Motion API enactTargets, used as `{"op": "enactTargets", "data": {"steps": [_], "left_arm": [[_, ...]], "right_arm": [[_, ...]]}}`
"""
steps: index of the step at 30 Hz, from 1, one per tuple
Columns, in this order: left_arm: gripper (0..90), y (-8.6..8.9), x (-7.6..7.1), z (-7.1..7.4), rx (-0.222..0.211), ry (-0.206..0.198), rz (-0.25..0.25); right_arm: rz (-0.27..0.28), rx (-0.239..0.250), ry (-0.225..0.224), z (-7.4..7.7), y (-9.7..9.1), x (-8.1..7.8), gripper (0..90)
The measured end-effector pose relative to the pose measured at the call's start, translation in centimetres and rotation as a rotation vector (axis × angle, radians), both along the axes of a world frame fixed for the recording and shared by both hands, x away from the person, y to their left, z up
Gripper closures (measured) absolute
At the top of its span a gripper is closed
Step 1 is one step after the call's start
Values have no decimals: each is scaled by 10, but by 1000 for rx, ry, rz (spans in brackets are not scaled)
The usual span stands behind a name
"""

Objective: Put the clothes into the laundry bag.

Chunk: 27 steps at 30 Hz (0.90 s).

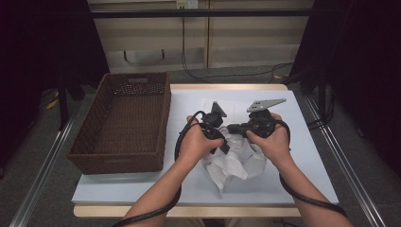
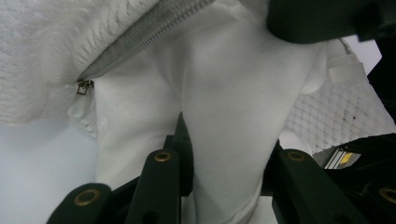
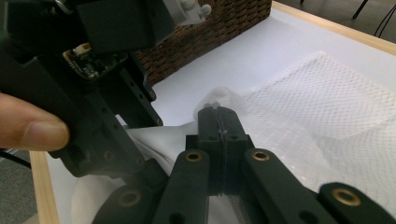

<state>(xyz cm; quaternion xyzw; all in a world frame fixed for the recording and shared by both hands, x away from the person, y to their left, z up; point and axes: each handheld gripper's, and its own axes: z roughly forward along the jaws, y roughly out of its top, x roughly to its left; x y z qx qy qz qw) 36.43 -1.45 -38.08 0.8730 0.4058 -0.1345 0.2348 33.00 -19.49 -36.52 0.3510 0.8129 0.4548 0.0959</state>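
Observation:
A crumpled white garment [image 1: 232,164] lies at the table's middle, partly inside a white mesh laundry bag [image 3: 327,93] with a grey zipper [image 2: 149,35]. My left gripper [image 1: 221,144] points down into the heap. A thick fold of the garment [image 2: 224,84] is clamped between its jaws [image 2: 229,163]. My right gripper [image 1: 232,128] faces it from the right. Its jaws [image 3: 219,119] are pressed together on the bag's rim, just above the garment. The two grippers nearly touch.
A brown wicker basket [image 1: 118,156] stands empty on the table's left side, its wall close behind the left gripper's body [image 3: 70,93]. The bag's flat mesh [image 1: 213,106] spreads toward the far edge. White tabletop [image 1: 302,156] extends to the right.

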Motion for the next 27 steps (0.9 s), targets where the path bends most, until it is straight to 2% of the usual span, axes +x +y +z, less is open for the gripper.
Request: {"op": "enactTargets", "data": {"steps": [9,27], "left_arm": [[698,0,2,-3,-17,-7,8],[686,3,5,-5,-21,-51,24]], "right_arm": [[1,0,1,-1,1,0,900],[5,-4,4,-4,3,0,900]]}}
